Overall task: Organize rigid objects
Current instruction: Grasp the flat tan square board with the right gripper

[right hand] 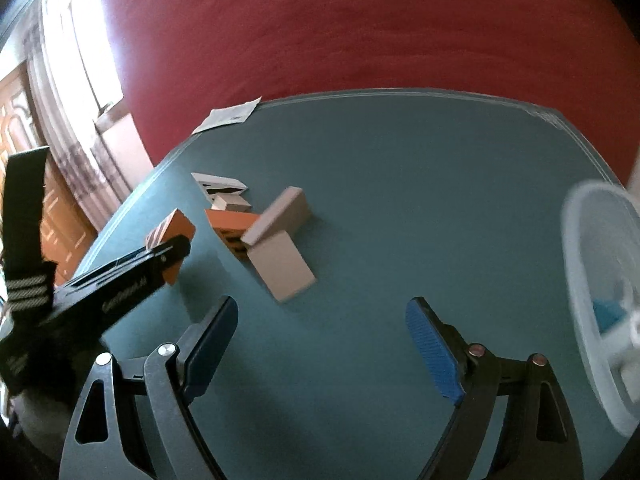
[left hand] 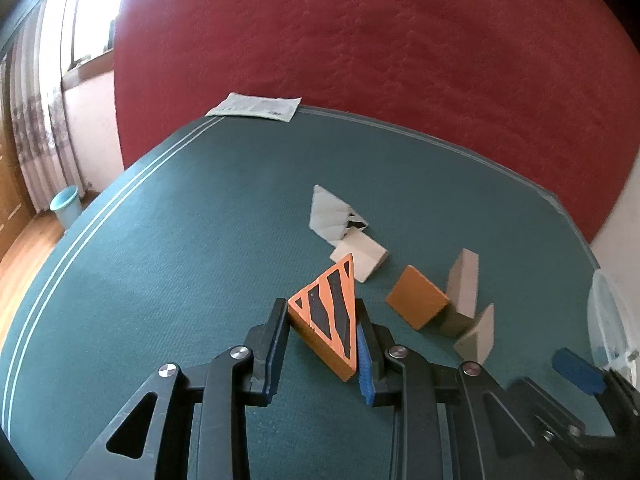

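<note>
Left claw (left hand: 322, 344) is clamped on the striped orange wedge (left hand: 330, 314); right claw (right hand: 320, 344) hangs apart; I'd lift straight off the worktop (left hand: 180, 240) to clear the plain orange block (left hand: 416, 296)

White lettering runs along the black side of the left gripper (right hand: 132, 280) in the right wrist view, off to the left of the open jaws; it is blurred and seen upside down, and no word can be made out for certain. A printed paper sheet (left hand: 256, 107) lies at the far edge of the counter, well beyond the jaws, its fine print and small marks too small to read. No other text shows.
</note>
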Available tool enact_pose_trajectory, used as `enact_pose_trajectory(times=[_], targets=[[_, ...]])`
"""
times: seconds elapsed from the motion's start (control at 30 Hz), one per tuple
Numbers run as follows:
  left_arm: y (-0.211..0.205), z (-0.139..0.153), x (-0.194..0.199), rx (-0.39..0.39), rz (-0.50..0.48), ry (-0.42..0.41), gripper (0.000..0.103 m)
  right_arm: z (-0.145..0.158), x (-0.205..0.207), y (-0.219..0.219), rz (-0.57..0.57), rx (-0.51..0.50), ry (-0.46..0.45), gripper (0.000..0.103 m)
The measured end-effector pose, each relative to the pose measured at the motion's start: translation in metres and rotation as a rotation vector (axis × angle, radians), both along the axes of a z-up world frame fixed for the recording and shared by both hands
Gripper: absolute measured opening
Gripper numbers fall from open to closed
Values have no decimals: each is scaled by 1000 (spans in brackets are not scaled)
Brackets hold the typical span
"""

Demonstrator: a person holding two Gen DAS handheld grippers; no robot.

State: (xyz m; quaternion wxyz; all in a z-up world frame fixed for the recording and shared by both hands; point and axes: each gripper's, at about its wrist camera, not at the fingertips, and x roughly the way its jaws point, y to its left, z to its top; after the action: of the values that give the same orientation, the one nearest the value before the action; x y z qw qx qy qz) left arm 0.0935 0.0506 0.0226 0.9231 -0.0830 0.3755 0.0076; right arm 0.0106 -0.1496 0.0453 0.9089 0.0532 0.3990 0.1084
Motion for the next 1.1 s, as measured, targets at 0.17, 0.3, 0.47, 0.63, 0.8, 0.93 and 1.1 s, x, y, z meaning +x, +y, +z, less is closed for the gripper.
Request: enact_pose_trajectory(times=[0.17, 0.3, 0.47, 0.63, 0.8, 0.93, 1.1], targets=[[3, -1, 3, -22, 29, 9, 32, -8, 25, 21, 39, -56, 11, 72], [3, -1, 3, -24, 37, 11, 32, -14, 41, 34, 65, -99, 14, 62], [3, -2, 4, -25, 45, 14, 32, -13, 44, 41, 79, -125, 3, 47], [0, -2, 4, -17, 44, 12, 32, -11, 33, 39, 81, -127, -3, 38], [1, -3, 4, -15, 42, 13, 32, -11, 26, 34, 60, -98, 3, 38], [0, -2, 3, -12, 39, 9, 32, -12, 10, 25, 39, -79, 7, 37], [-3, -2, 1, -8, 33, 4, 32, -10, -8, 11, 14, -48, 9, 36]])
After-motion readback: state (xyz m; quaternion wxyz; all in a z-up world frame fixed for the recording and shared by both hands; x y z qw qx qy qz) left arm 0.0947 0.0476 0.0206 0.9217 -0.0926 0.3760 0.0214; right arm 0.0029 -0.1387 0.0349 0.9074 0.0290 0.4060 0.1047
